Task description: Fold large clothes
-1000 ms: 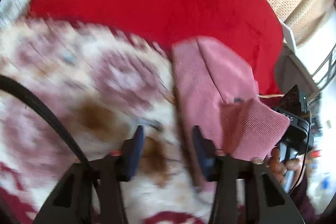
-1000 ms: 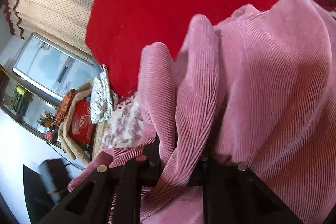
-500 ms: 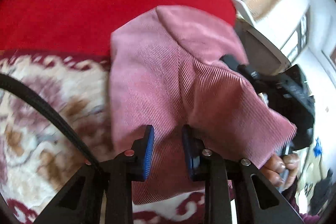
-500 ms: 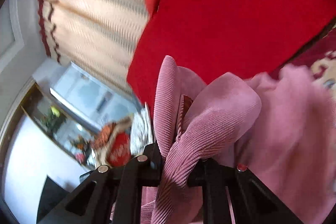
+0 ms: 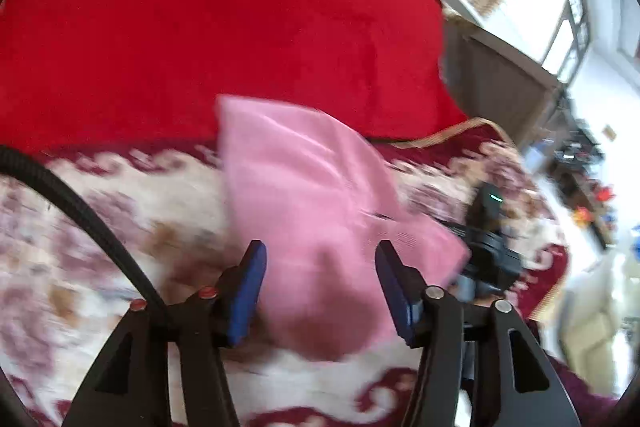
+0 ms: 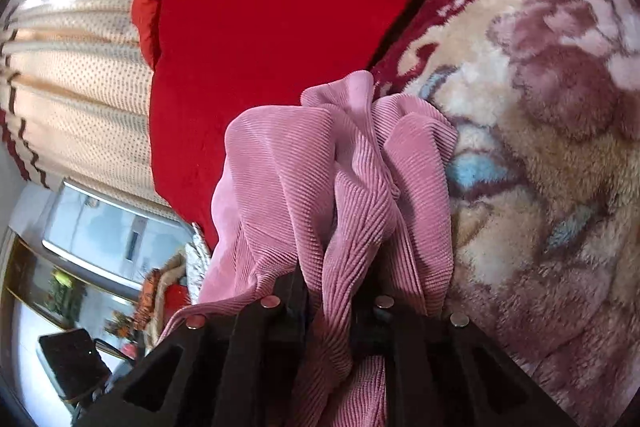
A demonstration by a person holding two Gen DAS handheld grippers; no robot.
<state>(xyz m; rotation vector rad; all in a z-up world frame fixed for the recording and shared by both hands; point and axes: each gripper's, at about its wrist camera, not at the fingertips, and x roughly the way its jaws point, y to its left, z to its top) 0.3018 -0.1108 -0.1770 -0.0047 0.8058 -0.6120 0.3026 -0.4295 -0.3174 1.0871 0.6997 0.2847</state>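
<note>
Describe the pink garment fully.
The pink garment is ribbed, corduroy-like cloth, bunched into deep folds. The right gripper is shut on a gathered ridge of it. From the left wrist view it lies as a blurred slab over the patterned blanket, with the red cover behind. The left gripper is opening, cloth between its pads but unpressed.

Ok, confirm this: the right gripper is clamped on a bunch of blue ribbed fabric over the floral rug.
Not blue. In the right wrist view the right gripper is clamped on pink ribbed fabric, over the floral rug. The rest is correct.
</note>
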